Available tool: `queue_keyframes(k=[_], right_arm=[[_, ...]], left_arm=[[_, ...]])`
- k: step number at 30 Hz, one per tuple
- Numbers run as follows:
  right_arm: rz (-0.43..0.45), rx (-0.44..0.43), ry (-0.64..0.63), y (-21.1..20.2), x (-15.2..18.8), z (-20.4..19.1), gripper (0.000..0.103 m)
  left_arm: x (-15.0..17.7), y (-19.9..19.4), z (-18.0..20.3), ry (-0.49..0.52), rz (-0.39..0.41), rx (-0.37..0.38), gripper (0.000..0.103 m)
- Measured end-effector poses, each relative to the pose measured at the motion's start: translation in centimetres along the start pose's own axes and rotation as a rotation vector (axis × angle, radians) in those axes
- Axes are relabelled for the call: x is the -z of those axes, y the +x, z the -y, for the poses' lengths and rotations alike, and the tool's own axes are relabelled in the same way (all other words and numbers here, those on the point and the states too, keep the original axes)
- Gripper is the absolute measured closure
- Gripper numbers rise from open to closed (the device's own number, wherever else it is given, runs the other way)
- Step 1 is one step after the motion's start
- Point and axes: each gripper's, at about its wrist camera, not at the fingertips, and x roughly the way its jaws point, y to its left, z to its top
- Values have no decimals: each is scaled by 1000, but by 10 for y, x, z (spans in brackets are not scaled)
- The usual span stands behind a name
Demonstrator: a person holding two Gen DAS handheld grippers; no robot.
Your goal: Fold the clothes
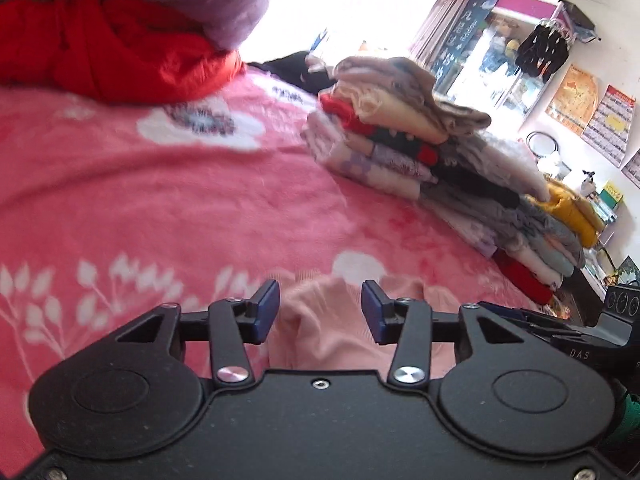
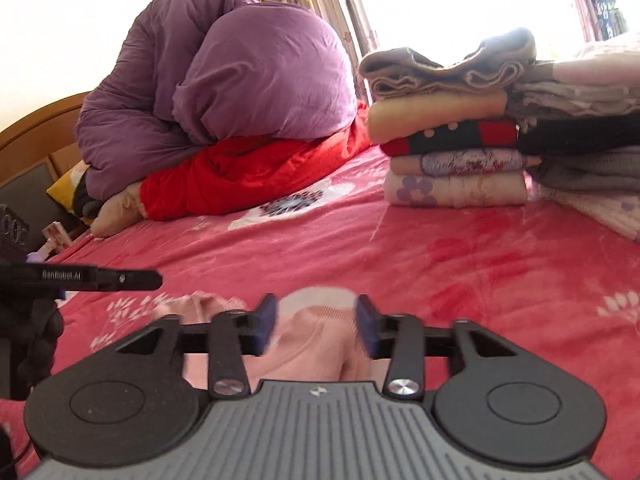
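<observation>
both grippers, left gripper (image 1: 320,312) and right gripper (image 2: 316,326), released over a pink garment (image 1: 324,332) on the floral bedspread (image 1: 160,208) by folded stacks (image 2: 452,140).

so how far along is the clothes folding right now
Done: tall piles of folded clothes sit on the pink bedspread. In hand: a pink garment lies under both grippers, but the left gripper and right gripper are open, the pads not pressing on it. Whether its fold is finished I cannot tell. Left: probably moving it to the piles. No other loose clothes show.
</observation>
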Motion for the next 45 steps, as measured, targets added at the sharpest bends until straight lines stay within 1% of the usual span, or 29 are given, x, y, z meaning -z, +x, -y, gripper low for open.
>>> queue_keyframes(k=[1, 2, 3, 4, 5, 6, 7, 9, 12, 14, 15, 17, 18, 20, 21, 24, 26, 27, 29, 30, 32, 34, 36, 37, 38, 40, 42, 44, 45], right_arm=[[-23, -8, 16, -1, 5, 1, 36], [-43, -16, 32, 1, 10, 3, 36], [-57, -22, 47, 4, 14, 4, 43], [-68, -32, 63, 8, 17, 6, 57], [-78, -43, 79, 13, 18, 7, 64], [-91, -47, 94, 18, 19, 9, 73], [-97, -44, 104, 22, 20, 11, 85], [-70, -46, 118, 21, 19, 12, 95], [15, -38, 101, 12, 10, 9, 95], [63, -40, 86, 13, 4, 9, 95], [62, -28, 78, 18, 1, 9, 94], [25, 31, 53, 32, 2, 10, 81], [5, 61, 48, 38, 6, 13, 72], [-13, 87, 65, 42, 11, 17, 70], [-9, 100, 56, 40, 12, 16, 64], [22, 138, 15, 32, 10, 11, 59], [52, 138, 50, 25, 9, 14, 59], [69, 138, 28, 21, 9, 11, 59], [94, 127, -76, 18, 7, -1, 59], [103, 108, -116, 18, 6, -7, 60], [103, 78, -132, 24, 6, -12, 60], [67, 71, -113, 36, 8, -9, 60], [-20, 74, -63, 52, 15, 2, 60], [-45, 61, -17, 57, 19, 9, 59], [-52, 46, 31, 59, 20, 16, 59], [-62, 24, 101, 60, 22, 26, 59], [-37, 44, 88, 52, 19, 22, 59], [14, 74, 12, 34, 13, 8, 59], [39, 59, -40, 23, 11, 0, 59]], left_arm=[[3, 6, 0, -2, -19, -9, 61], [6, 10, 1, -2, -30, -19, 64], [8, 14, 2, 0, -33, -31, 72], [9, 16, 2, 4, -32, -38, 83], [10, 16, 2, 4, -21, -43, 93], [9, 14, 0, -5, -1, -40, 94], [7, 11, -2, -21, 20, -30, 96], [2, 6, -4, -36, 68, -5, 96], [-3, 8, -7, -38, 107, -2, 97], [-3, 17, -12, -45, 85, -26, 97], [-3, 21, -14, -48, 75, -35, 97], [0, 28, -16, -44, 51, -33, 96], [0, 30, -15, -40, 47, -48, 94], [0, 28, -14, -35, 56, -67, 91], [0, 25, -14, -33, 63, -76, 91], [-3, 10, -8, -13, 128, -74, 91], [-4, 7, -2, 30, 156, -49, 91], [-4, 7, 2, 58, 164, -36, 91], [-3, 8, 10, 109, 175, -15, 91], [-2, 14, 11, 119, 164, -24, 91], [0, 24, 9, 118, 128, -41, 91], [3, 38, 5, 113, 69, -73, 91], [6, 49, 0, 93, 21, -100, 91], [5, 50, -2, 71, 26, -91, 91], [5, 50, 0, 75, 29, -90, 91], [4, 43, 7, 118, 47, -85, 91], [4, 29, 21, 173, 62, -51, 87], [7, 15, 36, 254, 58, -18, 71], [11, 8, 45, 304, 49, -8, 70]])
